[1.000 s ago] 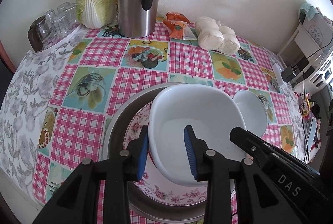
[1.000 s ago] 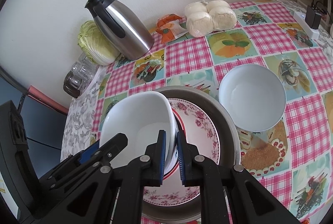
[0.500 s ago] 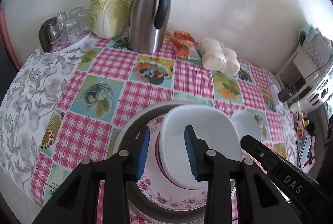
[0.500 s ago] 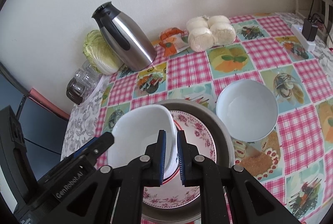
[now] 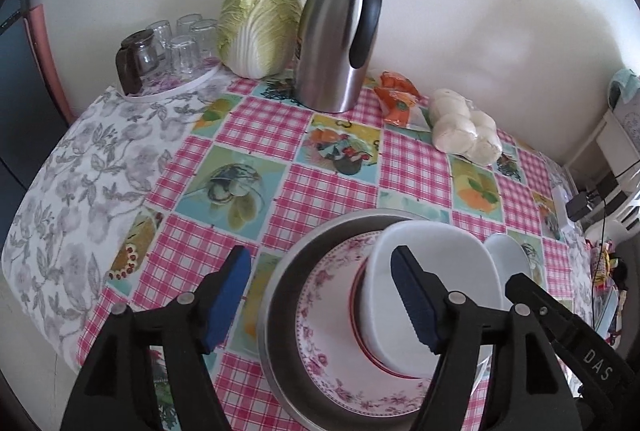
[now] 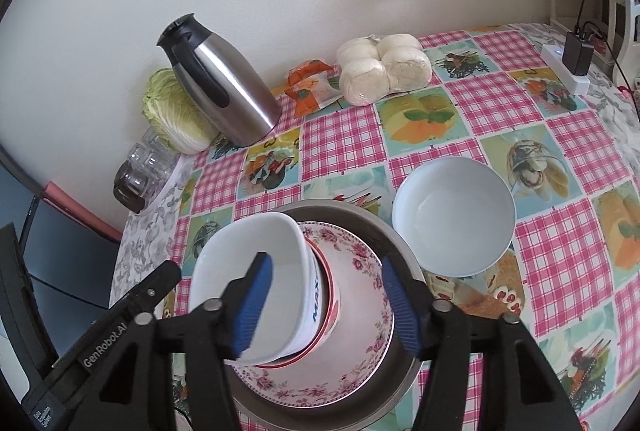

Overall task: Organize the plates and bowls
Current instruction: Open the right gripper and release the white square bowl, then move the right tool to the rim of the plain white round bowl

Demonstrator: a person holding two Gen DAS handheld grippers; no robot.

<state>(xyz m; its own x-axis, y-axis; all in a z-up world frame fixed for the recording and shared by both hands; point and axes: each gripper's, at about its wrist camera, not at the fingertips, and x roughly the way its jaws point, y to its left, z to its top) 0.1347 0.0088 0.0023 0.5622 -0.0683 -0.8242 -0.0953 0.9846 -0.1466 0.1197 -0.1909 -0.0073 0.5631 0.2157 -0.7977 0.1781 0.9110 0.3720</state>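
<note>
White porcelain sits at the centre of things: the square white bowl (image 6: 256, 279) rests on the floral plate (image 6: 352, 315), which lies inside the steel basin (image 6: 400, 383) near the front edge of the tabletop (image 6: 480, 103). We judge this nesting is the point of the task, wide and flat below, deeper ware on top, so the pile takes little room and stands steady.

Our left gripper (image 5: 320, 295) has its jaws opening, the pads well apart; one blue pad hangs over the cloth outside the basin and the other over the bowl, neither pressing on anything. Our right gripper (image 6: 328, 303) is opening too, and the bowl's right-hand wall stands between its pads without being pinched. We read this as letting the bowl go now that it is seated.

The round white bowl (image 6: 454, 215) stands apart on the cloth, just beside the basin on its right, and looks to us like the next piece to stack.

Counting: two bowls, one plate, one basin. Along the far edge by the wall we count one steel jug (image 5: 338, 31), one cabbage (image 5: 260, 23), one orange packet (image 5: 396, 99) and one bag of four buns (image 6: 384, 69). At the far left corner stand several upturned glasses (image 5: 180, 43); the exact number we cannot tell.
</note>
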